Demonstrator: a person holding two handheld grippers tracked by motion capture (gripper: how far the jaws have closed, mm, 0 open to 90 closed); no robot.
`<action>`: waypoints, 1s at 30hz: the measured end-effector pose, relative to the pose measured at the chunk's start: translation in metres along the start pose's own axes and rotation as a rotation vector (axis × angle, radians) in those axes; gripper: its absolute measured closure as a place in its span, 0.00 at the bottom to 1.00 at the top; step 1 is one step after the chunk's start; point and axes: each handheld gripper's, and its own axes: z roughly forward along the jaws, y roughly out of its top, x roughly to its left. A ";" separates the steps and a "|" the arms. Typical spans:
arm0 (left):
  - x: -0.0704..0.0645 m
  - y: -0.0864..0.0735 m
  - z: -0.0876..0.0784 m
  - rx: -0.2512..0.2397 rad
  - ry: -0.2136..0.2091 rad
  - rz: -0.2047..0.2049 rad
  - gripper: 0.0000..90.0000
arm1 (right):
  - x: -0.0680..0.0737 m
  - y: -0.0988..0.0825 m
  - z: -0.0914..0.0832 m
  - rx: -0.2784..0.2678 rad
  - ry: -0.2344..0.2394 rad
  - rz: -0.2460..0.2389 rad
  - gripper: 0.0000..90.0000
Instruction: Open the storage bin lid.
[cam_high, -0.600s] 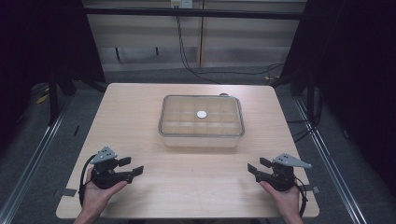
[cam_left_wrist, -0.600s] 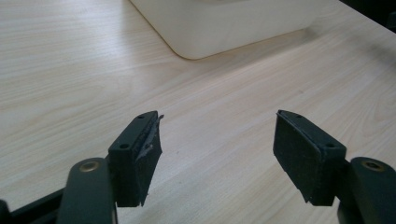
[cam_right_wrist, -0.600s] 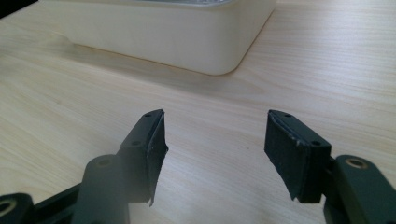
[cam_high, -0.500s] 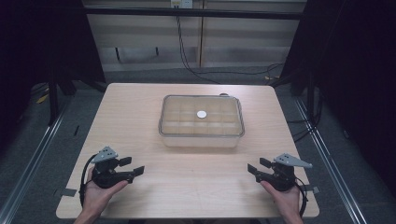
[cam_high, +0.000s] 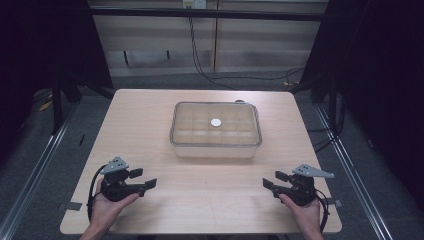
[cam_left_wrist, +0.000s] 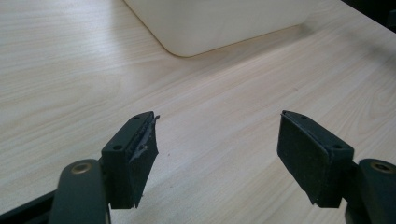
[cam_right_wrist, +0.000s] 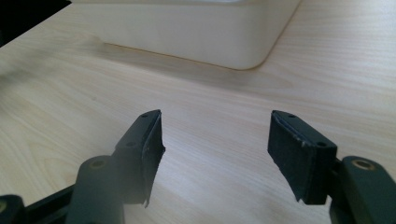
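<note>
Nothing is begun: the clear lidded plastic compartment box (cam_high: 216, 131) sits closed mid-desk (cam_high: 150, 120), untouched. The left gripper (cam_high: 145, 179) and right gripper (cam_high: 271, 181) wait near the front edge, jaws apart, empty.

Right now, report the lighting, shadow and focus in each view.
High view: the table is evenly lit, its surroundings dark, the clear box somewhat soft. Left gripper view: the open left gripper is sharp, the box washed out pale. Right gripper view: the box casts a soft shadow towards the open right gripper.
</note>
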 end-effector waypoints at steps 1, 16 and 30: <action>0.000 0.000 0.000 0.001 0.000 0.003 0.32 | 0.002 0.001 -0.001 -0.007 0.005 -0.001 0.39; -0.014 0.009 0.003 -0.017 -0.027 0.047 0.37 | 0.016 0.011 0.002 0.028 0.092 -0.038 0.40; -0.015 0.033 0.013 -0.015 -0.014 0.093 0.40 | 0.020 0.036 -0.002 0.002 0.167 -0.039 0.42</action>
